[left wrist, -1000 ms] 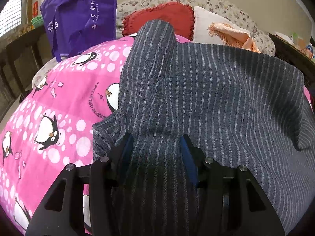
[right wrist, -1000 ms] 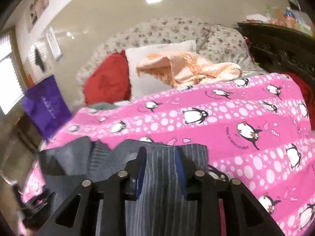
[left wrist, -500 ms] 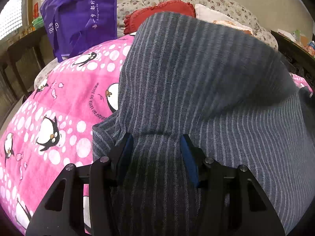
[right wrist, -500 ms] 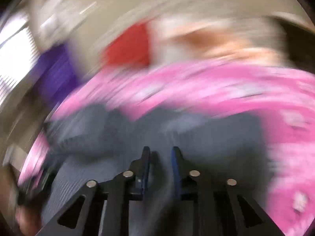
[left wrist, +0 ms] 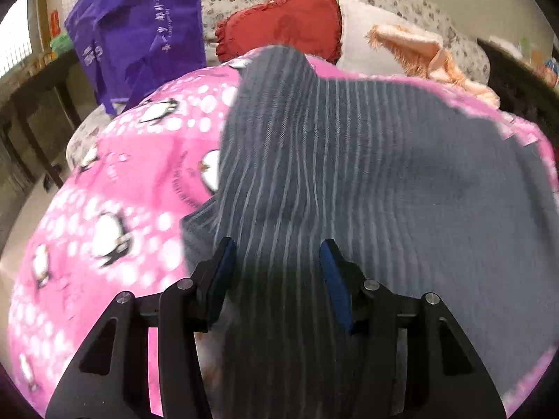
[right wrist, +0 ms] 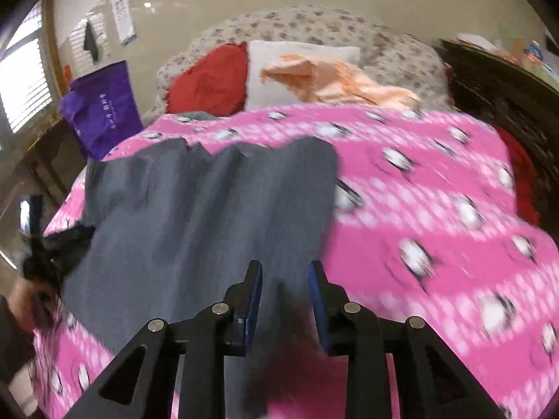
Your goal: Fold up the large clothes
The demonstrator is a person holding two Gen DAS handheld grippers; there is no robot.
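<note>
One large grey garment [left wrist: 349, 174], a soft woven cloth with thin pale pinstripes, lies spread over the pink penguin-print blanket [left wrist: 122, 181] on the bed, its far edge rumpled into a rounded hump in the left wrist view and notched like a collar in the right wrist view [right wrist: 195, 202]. Its near edge lifts toward both cameras in draped folds. The left hand-held gripper [left wrist: 277, 272] has its blue-padded jaws partly apart with a thick bunch of the cloth filling the gap between them, and the fabric hangs from the grip. The right hand-held gripper [right wrist: 284, 296] stands with narrower jaws and a blurred fold of the same cloth between them; whether the pads press on it I cannot tell. Beyond the blanket sit a frilled red cushion [left wrist: 283, 24], a white pillow [right wrist: 279, 70], a fringed peach throw [right wrist: 332, 80] and a floral quilt [right wrist: 314, 28]. A purple fabric bag [left wrist: 139, 31] hangs at the left.
</note>
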